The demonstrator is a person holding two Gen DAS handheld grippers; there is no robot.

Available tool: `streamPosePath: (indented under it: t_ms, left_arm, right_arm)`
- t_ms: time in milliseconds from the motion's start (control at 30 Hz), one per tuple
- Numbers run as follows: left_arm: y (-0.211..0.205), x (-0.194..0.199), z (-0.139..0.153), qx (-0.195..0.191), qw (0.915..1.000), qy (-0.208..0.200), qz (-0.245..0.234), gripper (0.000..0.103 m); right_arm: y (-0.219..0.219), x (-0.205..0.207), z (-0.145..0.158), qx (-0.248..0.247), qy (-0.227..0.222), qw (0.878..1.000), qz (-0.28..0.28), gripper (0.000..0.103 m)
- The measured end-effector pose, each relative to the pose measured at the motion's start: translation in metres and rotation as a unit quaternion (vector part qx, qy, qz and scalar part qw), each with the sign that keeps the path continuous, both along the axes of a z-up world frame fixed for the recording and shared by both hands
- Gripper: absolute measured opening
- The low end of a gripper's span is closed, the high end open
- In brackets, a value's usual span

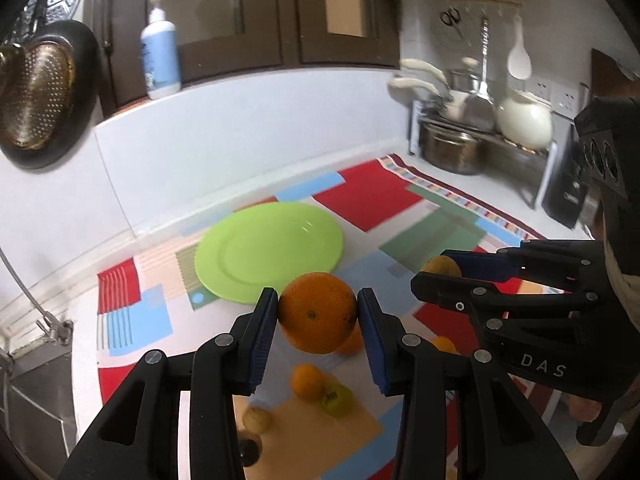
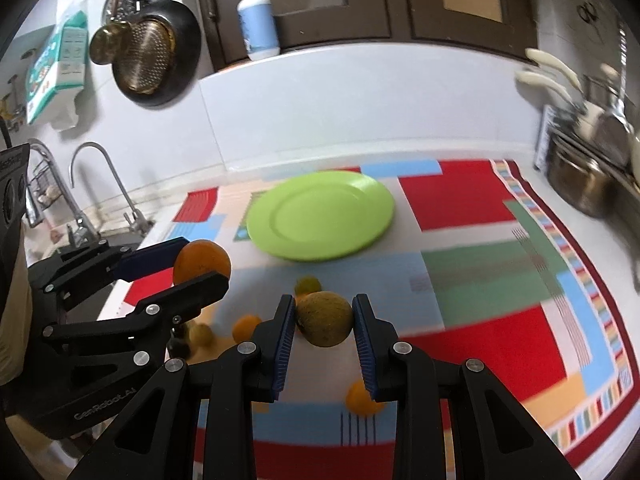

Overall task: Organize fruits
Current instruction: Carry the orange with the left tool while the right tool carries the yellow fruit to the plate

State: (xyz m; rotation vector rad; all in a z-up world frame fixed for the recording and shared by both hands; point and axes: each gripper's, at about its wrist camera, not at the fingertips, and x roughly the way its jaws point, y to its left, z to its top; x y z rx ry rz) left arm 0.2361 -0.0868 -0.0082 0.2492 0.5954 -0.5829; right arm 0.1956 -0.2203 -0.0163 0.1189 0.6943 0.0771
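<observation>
Your left gripper (image 1: pixel 317 314) fills the bottom of its own view, its blue-padded jaws closed on a large round orange (image 1: pixel 317 312), one pad on each side of the fruit, which hangs clear above the desk. Your right gripper (image 2: pixel 324 320) likewise has its jaws clamped narrow on a dull yellow-brown round fruit (image 2: pixel 325 319), also lifted off the surface.

Each gripper shows in the other's camera: the left one reaches in from the left edge of the right wrist view with the orange between its pads, and the right one comes in from the right edge of the left wrist view with the brownish fruit just showing at its tip.

Below the held fruits, on the patchwork cloth of red, blue, green and cream blocks (image 2: pixel 472 196) that covers the desk, several loose fruits lie near one another: a small orange (image 1: pixel 307 382), a yellowish-green fruit with a dark sticker (image 1: pixel 337 399) touching or just beside it, and a small tan fruit (image 1: pixel 257 419) a little apart to the left. Another small orange (image 2: pixel 362 399) lies under the right gripper's pad.

Beyond them a round lime-green plastic plate (image 1: pixel 269 252) sits flat on the cloth, with no fruit on it.

Further back, a white and blue pump bottle (image 1: pixel 159 50) stands on the ledge.
</observation>
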Motion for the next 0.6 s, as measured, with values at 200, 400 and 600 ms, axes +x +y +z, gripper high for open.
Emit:
streamPosePath:
  t_ms: [200,400,600]
  left_arm:
    - [0.001,0.019,0.01,-0.011,0.9998,-0.002,0.018,0.041]
    - [-0.004,0.048,0.017,-0.01,0.9996,-0.002,0.027,0.041]
    - [-0.007,0.081,0.014,-0.003,0.9993,0.006,0.036,0.041]
  right_arm:
    - [-0.004,0.026,0.012,0.0,-0.014,1.0,0.023,0.03]
    - [-0.005,0.059,0.02,0.005,-0.014,0.999,0.039,0.03]
    - [-0.006,0.098,0.017,0.001,0.0,0.999,0.049,0.03]
